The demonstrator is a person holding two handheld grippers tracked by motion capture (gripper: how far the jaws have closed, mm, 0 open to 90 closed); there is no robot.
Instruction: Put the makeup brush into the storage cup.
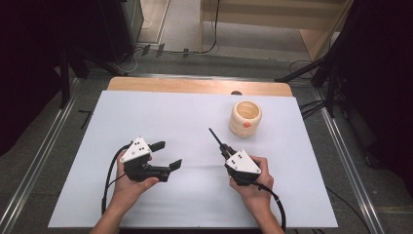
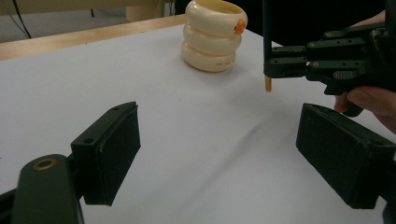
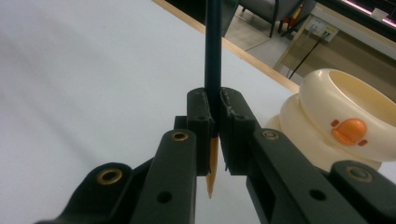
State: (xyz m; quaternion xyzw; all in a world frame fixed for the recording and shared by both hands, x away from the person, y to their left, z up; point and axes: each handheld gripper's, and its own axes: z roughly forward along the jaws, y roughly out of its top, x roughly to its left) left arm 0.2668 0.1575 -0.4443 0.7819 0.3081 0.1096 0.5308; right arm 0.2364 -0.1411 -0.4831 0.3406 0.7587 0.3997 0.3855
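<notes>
- White sheet (image 1: 160,117) covers the table, smooth, faint crease near the middle; bare wood strip (image 1: 195,86) shows along the far edge.
- Grey floor all round; metal rails (image 1: 44,146) run down the left and right sides of the table.
- Black cables (image 1: 204,48) trail on the floor beyond the far edge, pale wooden furniture (image 1: 272,19) past them; dark drapes on both sides.
- Cream ribbed pot (image 1: 245,118) with an orange duck-like mark stands upright far right on the sheet, well apart from both hands.
- Right gripper (image 1: 225,147), near right, clenched on a dark pencil (image 3: 213,56); in the right gripper view the jaws press it from both sides, sharpened wooden tip sticks out on the near side of the pads, shaft runs on away from the hand.
- High view: pencil points far-left from the gripper, above the sheet.
- Left gripper (image 1: 165,155), near left, jaws wide apart, nothing between them, just bare sheet; aimed right toward the other hand.
- The two grippers are near each other, not touching.
</notes>
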